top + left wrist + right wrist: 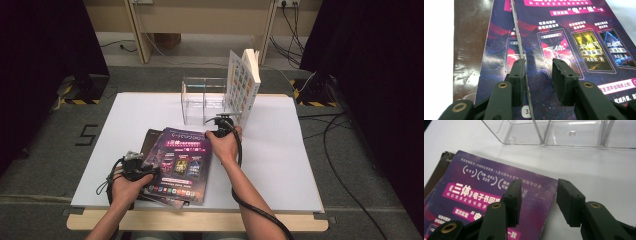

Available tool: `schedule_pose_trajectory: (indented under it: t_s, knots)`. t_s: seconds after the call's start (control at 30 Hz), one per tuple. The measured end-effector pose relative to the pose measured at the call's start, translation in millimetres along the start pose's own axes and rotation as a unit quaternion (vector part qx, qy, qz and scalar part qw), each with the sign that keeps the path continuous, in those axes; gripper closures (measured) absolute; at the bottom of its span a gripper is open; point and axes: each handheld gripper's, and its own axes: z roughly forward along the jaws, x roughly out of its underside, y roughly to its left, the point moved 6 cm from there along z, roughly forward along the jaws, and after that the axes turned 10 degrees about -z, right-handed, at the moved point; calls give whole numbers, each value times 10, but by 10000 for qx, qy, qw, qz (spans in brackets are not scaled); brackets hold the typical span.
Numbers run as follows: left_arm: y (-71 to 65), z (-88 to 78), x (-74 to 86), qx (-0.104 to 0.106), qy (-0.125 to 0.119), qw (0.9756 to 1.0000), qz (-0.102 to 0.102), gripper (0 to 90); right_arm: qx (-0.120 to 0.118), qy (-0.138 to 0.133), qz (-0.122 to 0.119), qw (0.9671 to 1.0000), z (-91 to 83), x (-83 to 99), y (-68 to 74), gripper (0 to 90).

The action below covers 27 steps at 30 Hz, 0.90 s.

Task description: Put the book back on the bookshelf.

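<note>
A stack of flat books lies at the front left of the white board (280,155). The top one has a purple cover (182,160) (574,37) (486,185). Beneath it are a second purple book (496,50) and a brown one (469,37) (148,137). My left gripper (142,166) (537,62) sits at the stack's left side. Its jaws stand apart and straddle the top book's thin left edge, which runs close along the left finger; the right finger hovers over the cover. My right gripper (218,122) (539,182) is open over the top book's far right corner, gripping nothing.
A clear plastic divider rack (202,102) (564,132) stands at the back of the board, just beyond the right gripper. A book (243,85) stands upright in its right end. Bare white board lies to the right. Cables trail over the floor at the right.
</note>
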Motion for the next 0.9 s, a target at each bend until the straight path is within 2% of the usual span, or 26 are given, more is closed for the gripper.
schedule_pose_trajectory:
  t_s: [0.07, 0.13, 0.17, 0.27, 0.5, 0.9]
  knots:
    - [3, 14, -7, 14, -57, 10000, -37, 631, 28, 17, -5, 10000, 25, 0, -13, 559]
    - [-2, 18, -13, -22, -52, 10000, 20, 635, -75, 25, 65, 9999, 45, 1, -10, 556]
    - [-4, 20, -14, -29, -53, 10000, 10, 636, -14, 33, -2, 10000, 50, 0, -19, 556]
    - [-3, 19, -14, -29, -39, 10000, -16, 636, -18, 27, 56, 10000, 65, -8, -41, 551]
    - [-9, 20, -21, -67, 4, 10000, -45, 638, 12, 76, 1, 10000, 119, -7, -77, 540]
    - [-5, 19, -20, -59, 1, 10000, -43, 639, -54, 102, 103, 9999, 207, 1, -103, 521]
